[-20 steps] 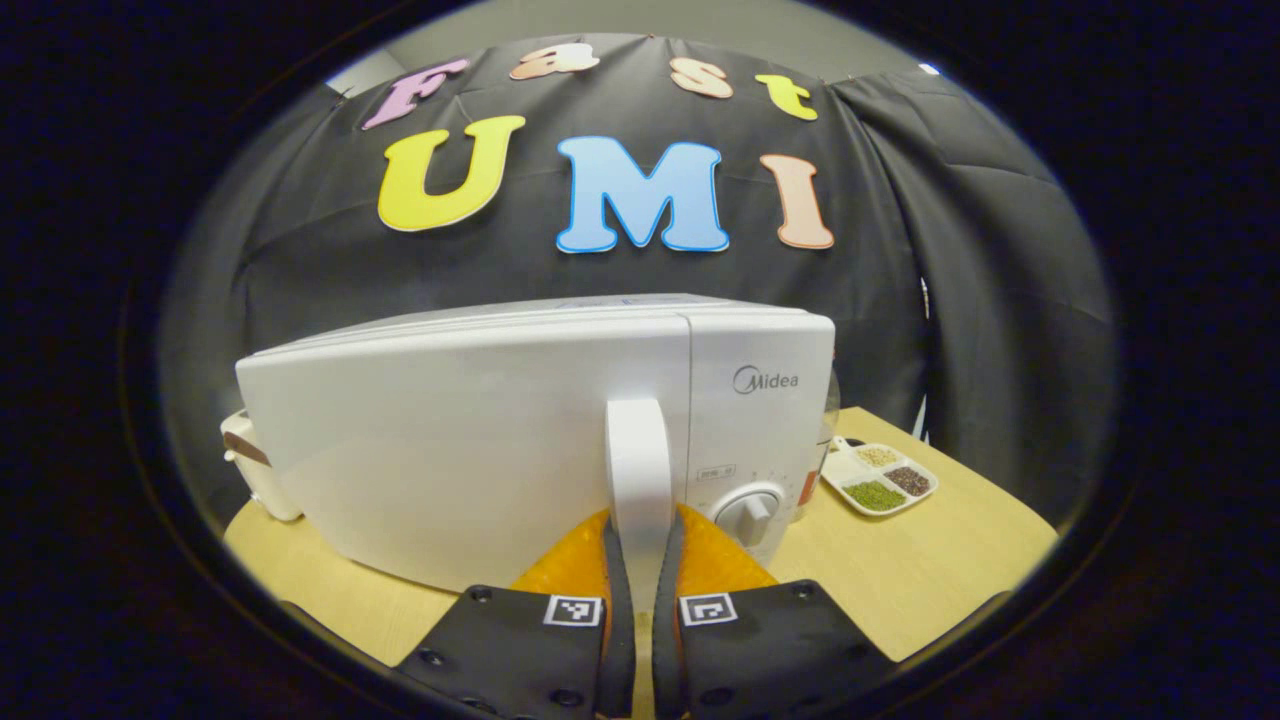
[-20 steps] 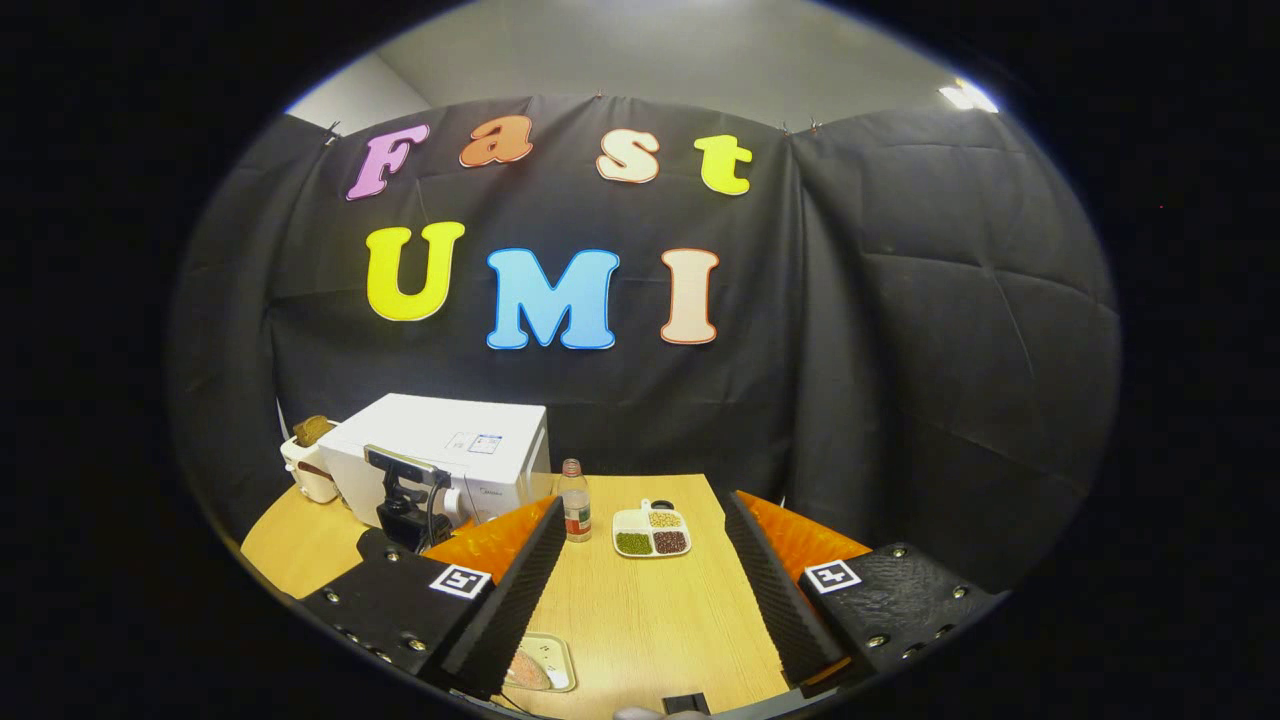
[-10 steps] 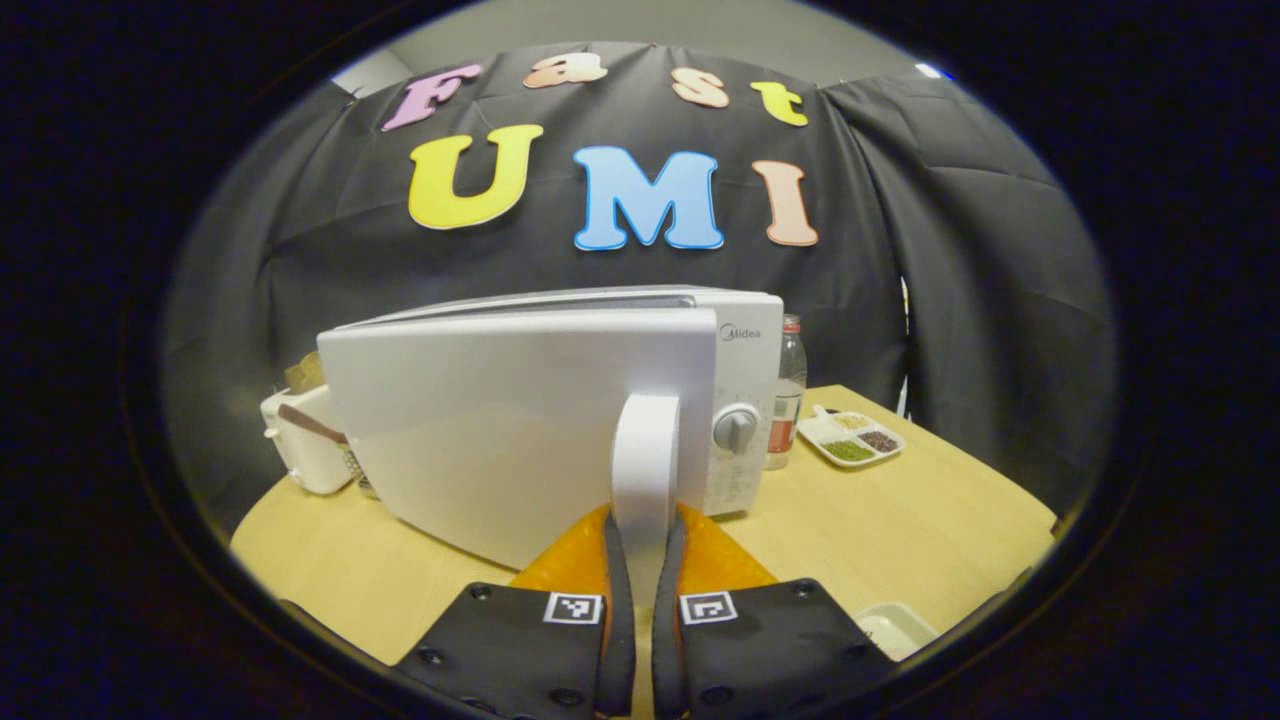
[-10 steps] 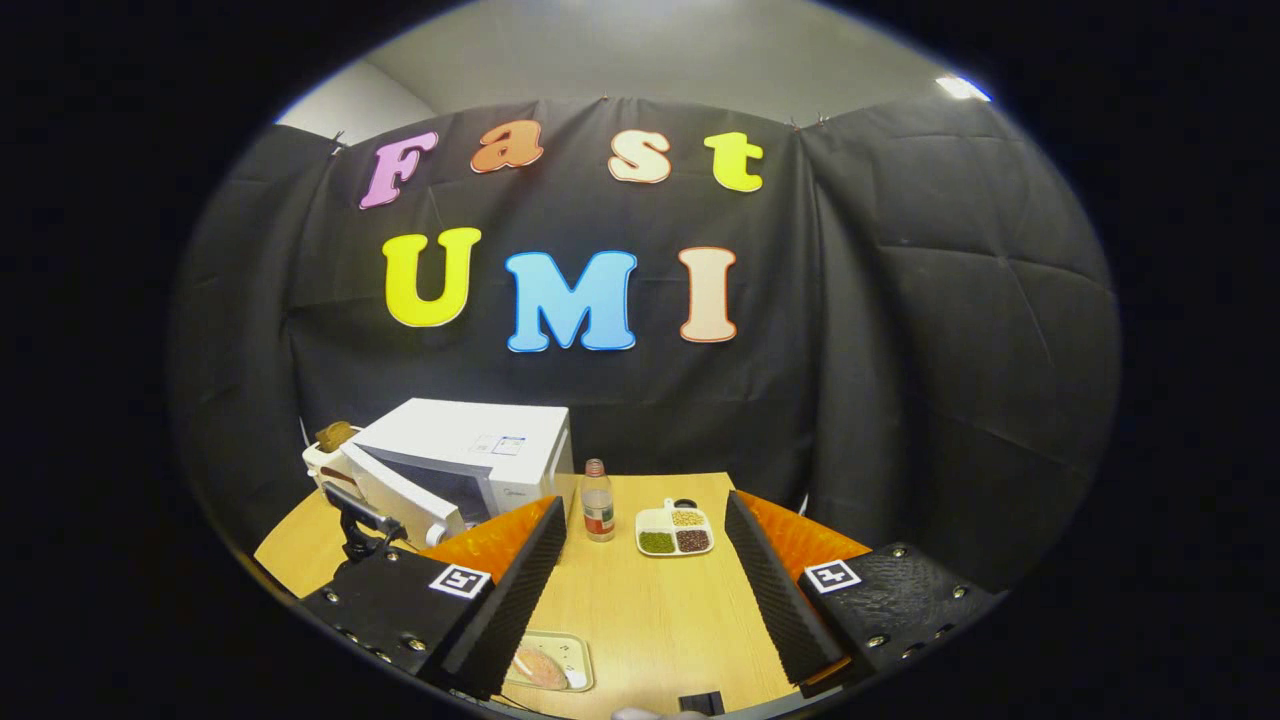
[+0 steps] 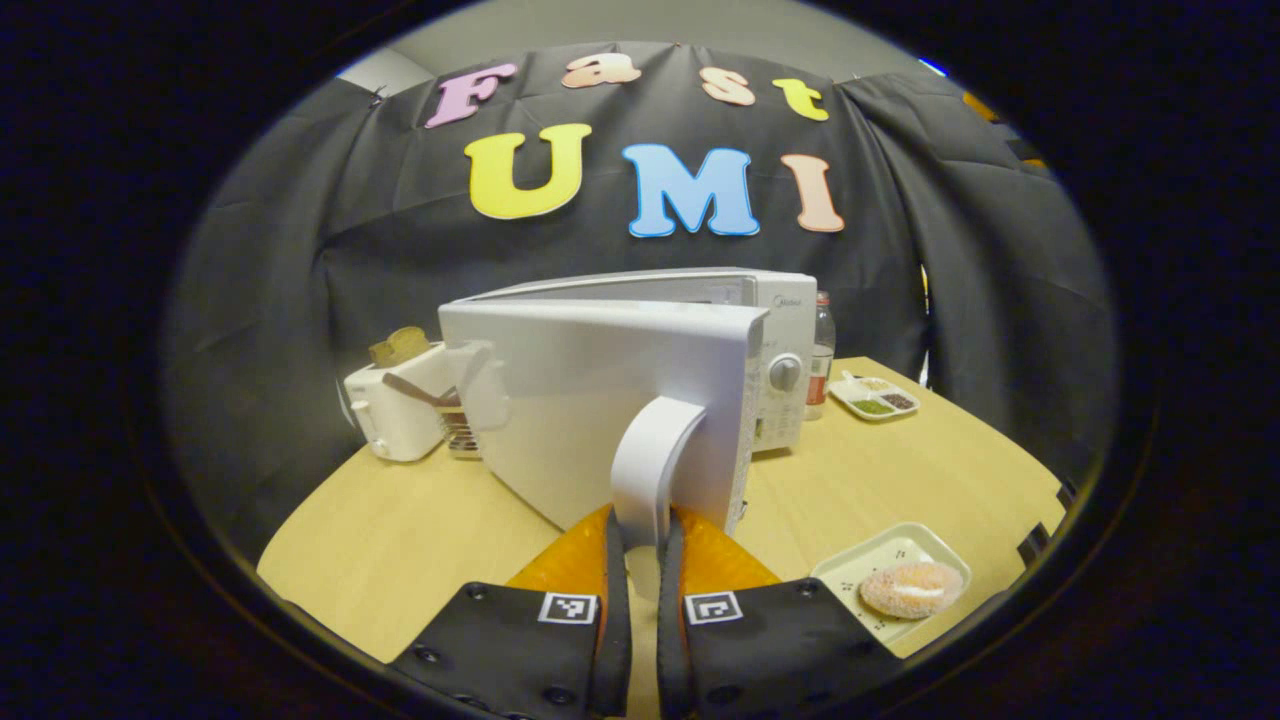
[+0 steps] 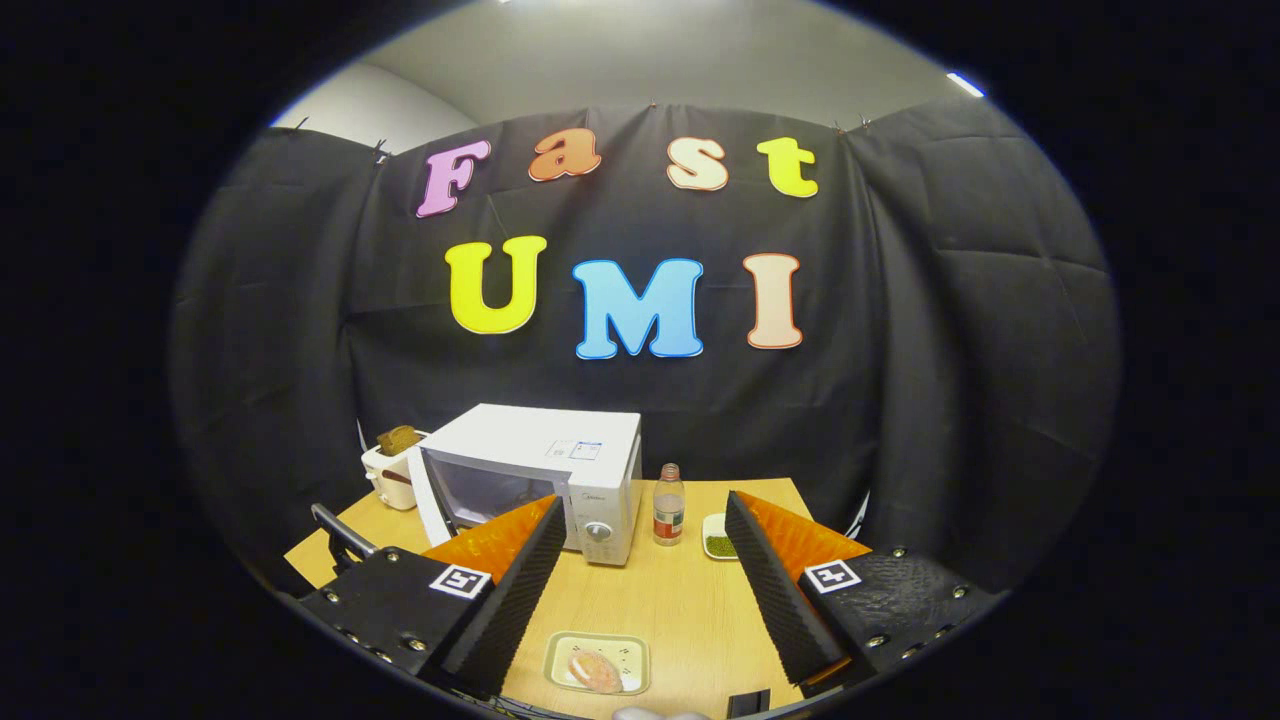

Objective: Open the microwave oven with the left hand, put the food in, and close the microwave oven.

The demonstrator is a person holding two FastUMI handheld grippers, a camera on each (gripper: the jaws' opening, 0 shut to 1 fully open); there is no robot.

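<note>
This is a staged recording booth dressed as a small kitchen corner, not a lived-in home. Black cloth hangs as its walls, pinned along the top, with a plain grey ceiling above it. A light wooden table carries kitchen things: a white microwave oven toward its far left corner, a white toaster with what looks like bread in it beside that, a small bottle, a divided dish of grains near the far edge, and a tray with a bun at the near edge.
</note>
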